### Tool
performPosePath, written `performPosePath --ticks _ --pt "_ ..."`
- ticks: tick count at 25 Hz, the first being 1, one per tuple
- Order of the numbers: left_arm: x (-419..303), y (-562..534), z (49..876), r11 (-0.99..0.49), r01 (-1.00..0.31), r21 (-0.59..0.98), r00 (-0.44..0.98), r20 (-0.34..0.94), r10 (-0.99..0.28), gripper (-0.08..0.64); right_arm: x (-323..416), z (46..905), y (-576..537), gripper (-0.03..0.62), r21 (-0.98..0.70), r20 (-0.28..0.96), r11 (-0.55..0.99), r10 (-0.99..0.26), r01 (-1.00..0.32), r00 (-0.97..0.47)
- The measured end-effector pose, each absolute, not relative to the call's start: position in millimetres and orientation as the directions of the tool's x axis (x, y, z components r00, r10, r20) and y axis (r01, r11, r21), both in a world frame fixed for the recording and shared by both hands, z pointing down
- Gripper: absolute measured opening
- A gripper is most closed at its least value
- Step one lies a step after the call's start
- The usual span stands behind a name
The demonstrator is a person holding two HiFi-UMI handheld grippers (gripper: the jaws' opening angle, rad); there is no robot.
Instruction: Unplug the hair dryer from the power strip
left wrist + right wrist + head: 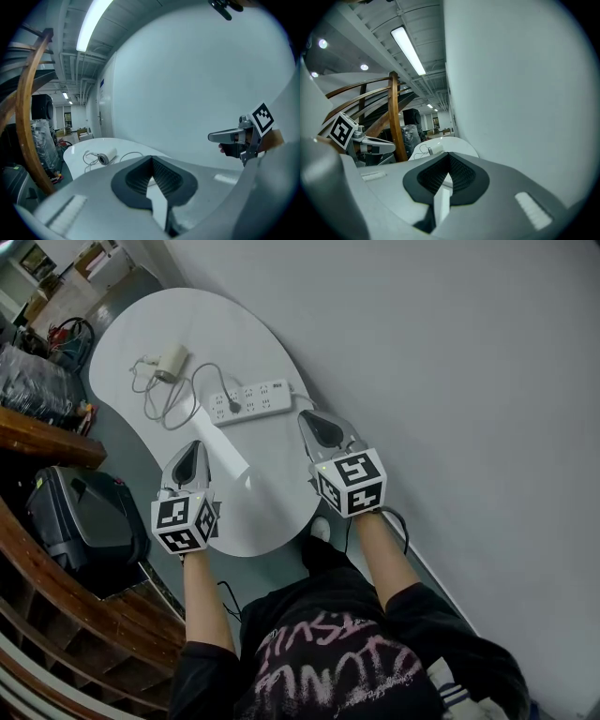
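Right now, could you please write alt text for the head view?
A person's left claw and right claw, both shut and empty, hover above a white table; beyond them a hair dryer is plugged into a power strip.

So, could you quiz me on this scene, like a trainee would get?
1. True or false: the hair dryer has its plug in the power strip.
2. What does the right claw hold? A: the plug. B: the hair dryer. C: nothing.
3. Fill in: the hair dryer lies on the white ____.
Key: 1 true; 2 C; 3 table.
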State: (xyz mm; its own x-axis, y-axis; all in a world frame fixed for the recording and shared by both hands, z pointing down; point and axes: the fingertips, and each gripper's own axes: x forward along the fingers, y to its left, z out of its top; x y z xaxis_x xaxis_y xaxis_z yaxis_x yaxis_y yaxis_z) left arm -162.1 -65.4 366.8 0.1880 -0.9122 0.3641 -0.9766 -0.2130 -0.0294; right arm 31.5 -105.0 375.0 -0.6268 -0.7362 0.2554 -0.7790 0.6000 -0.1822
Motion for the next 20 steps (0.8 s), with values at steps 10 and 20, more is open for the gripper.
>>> performPosePath --ticks 10,20 --pt "-149.1 -110.3 349.9 -0.195 -0.981 -0.02 0.174 0.367 -0.914 0.0 35.4 367.6 -149.9 0.011 -0.187 0.263 0.625 -0.711 -0.758 -0.652" --pt "-154.5 -112.3 341.9 -0.177 -0.983 -0.043 0.149 0.364 -0.919 0.0 27.2 371.5 -159.5 0.011 -0.177 0.262 0.649 -0.693 -0.74 -0.671"
